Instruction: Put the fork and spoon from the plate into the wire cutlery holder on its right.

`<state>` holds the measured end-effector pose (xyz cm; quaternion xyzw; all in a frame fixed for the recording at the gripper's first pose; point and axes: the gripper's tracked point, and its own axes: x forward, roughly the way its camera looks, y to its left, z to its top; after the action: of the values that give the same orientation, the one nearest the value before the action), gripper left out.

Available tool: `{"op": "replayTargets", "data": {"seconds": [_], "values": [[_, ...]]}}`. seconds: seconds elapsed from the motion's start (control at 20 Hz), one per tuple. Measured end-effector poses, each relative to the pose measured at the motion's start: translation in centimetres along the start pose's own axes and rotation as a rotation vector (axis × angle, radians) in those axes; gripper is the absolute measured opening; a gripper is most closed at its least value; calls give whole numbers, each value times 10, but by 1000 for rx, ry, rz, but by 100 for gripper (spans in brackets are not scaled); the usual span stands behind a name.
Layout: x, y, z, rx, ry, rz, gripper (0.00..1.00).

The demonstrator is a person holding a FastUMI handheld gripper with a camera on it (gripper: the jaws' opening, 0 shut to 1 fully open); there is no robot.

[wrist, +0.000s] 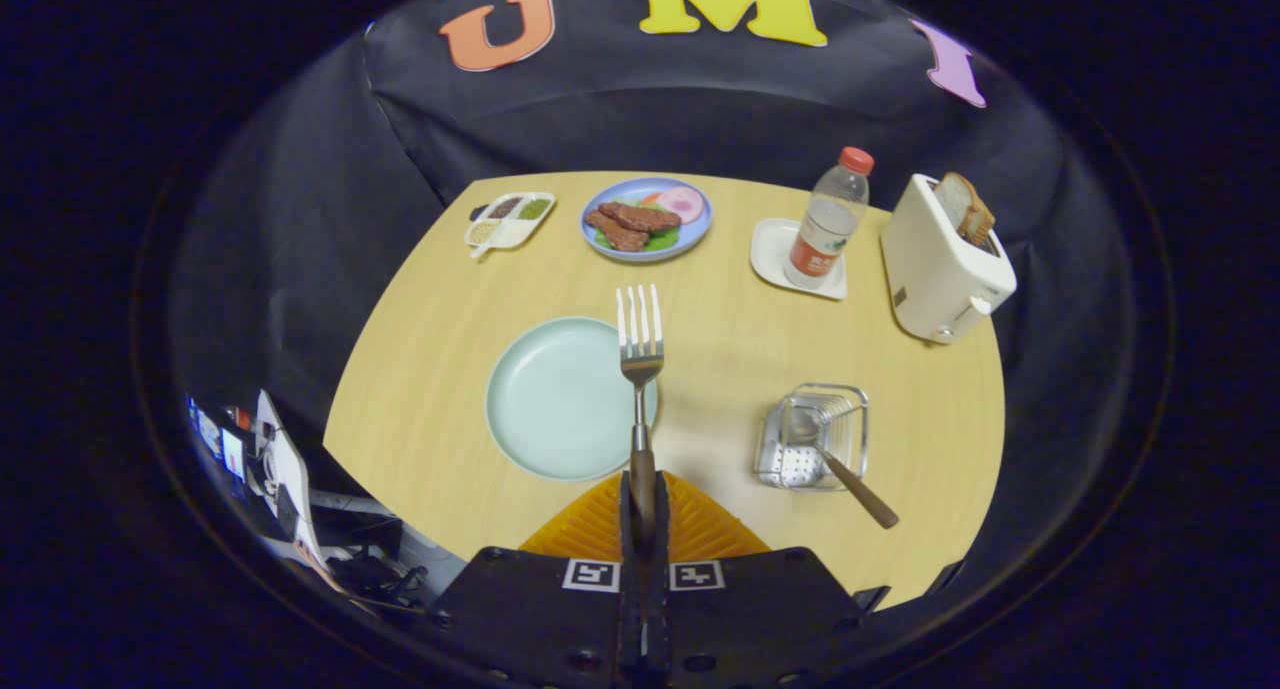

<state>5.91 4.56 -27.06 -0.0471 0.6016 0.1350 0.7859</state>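
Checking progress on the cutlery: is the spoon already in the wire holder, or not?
In. The spoon lies in the wire holder, handle sticking out over its rim. The gripper is shut on the fork.

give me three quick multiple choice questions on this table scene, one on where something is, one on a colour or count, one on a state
1. Where is the spoon?
A. on the pale green plate
B. in the wire cutlery holder
C. beside the toaster

2. What colour is the water bottle cap?
A. red
B. blue
C. white

3. What is the gripper doing?
A. open above the plate
B. shut on nothing
C. shut on the fork

Answers:
1 B, its bowl sits inside the holder with the handle sticking out.
2 A, the cap atop the bottle is red.
3 C, both fingers press the fork's handle, tines pointing ahead over the pale green plate.
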Motion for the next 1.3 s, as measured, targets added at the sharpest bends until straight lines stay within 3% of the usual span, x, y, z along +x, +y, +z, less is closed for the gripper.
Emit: {"op": "replayTargets", "data": {"seconds": [0.15, 0.45, 0.75, 0.9, 1.3], "values": [[-14, -33, -15, 13, 119, -18, 3], [-21, -84, -21, 7, 226, -61, 3], [-4, -99, -39, 89, 425, -23, 3], [4, -111, -40, 145, 501, -55, 3], [11, -111, -36, 93, 623, -98, 5]]}}
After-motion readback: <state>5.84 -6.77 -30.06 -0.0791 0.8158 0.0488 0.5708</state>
